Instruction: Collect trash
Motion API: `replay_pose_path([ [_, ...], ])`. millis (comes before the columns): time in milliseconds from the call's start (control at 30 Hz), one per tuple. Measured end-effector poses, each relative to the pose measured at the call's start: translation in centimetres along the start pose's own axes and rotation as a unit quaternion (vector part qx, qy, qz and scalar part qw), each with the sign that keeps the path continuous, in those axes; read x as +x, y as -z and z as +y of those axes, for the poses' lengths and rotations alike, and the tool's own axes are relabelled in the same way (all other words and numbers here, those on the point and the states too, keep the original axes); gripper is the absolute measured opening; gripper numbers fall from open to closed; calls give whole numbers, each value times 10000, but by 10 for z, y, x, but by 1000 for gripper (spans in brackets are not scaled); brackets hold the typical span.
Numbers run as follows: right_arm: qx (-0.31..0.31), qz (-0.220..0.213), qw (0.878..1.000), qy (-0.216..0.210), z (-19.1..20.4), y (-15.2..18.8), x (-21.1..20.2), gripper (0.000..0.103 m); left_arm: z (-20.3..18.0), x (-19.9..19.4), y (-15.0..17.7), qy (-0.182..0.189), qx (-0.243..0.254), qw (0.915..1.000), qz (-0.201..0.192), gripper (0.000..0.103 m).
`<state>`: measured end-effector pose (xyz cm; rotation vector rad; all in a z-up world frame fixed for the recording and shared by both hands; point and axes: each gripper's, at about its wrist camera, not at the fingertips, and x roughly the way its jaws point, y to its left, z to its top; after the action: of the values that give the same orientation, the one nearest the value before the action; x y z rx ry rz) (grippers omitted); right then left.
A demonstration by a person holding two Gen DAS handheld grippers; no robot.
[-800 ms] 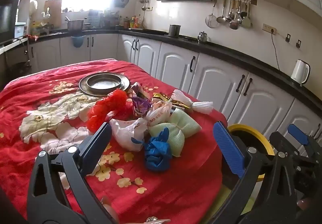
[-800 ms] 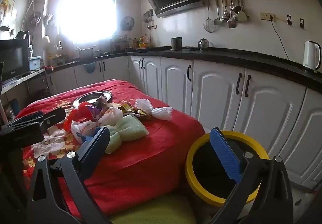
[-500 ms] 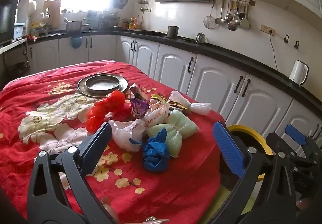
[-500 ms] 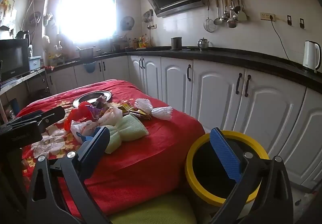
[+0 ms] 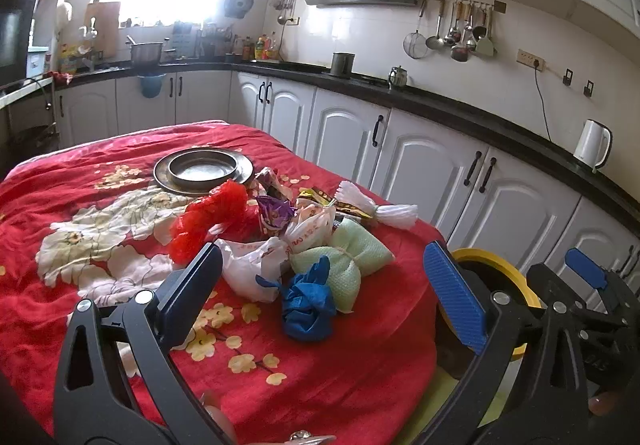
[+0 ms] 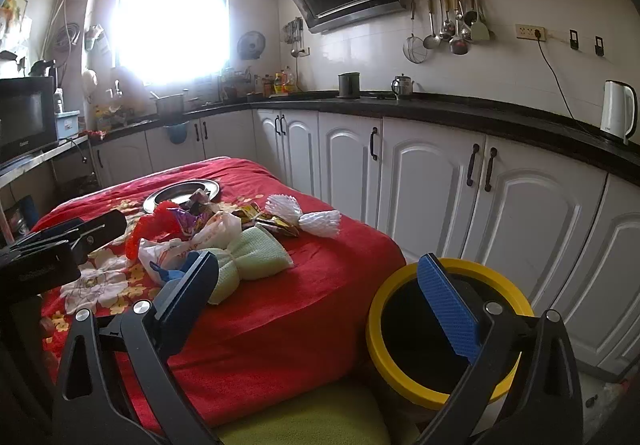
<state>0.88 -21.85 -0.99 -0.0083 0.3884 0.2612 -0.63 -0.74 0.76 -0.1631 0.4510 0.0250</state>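
A heap of trash lies on the red flowered tablecloth: a crumpled blue bag, a pale green mesh bundle, a white plastic bag, a red net, wrappers and a white foam net. My left gripper hangs open just short of the blue bag, holding nothing. My right gripper is open and empty, off the table's corner, over the yellow-rimmed bin. In the right wrist view the heap lies ahead to the left.
A round metal plate with a bowl sits behind the trash. White cabinets under a black counter run along the right, with a white kettle on top. A green cushion lies below the table edge.
The left wrist view has shifted slightly; the trash heap sits a touch higher and left in it. Both grippers stay open; the right one has not moved.
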Motion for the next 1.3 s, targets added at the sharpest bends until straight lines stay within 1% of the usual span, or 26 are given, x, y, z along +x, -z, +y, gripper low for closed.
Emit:
replay_pose_path([
  [1033, -20, 19, 10000, -13, -1, 1, 1, 97, -2, -3, -1, 11, -11, 10000, 13, 93],
  [1167, -26, 24, 10000, -31, -1, 0, 1, 97, -2, -3, -1, 9, -15, 10000, 12, 93],
  [1300, -83, 63, 9999, -107, 2, 6, 7, 97, -1, -1, -1, 3, -48, 10000, 26, 93],
])
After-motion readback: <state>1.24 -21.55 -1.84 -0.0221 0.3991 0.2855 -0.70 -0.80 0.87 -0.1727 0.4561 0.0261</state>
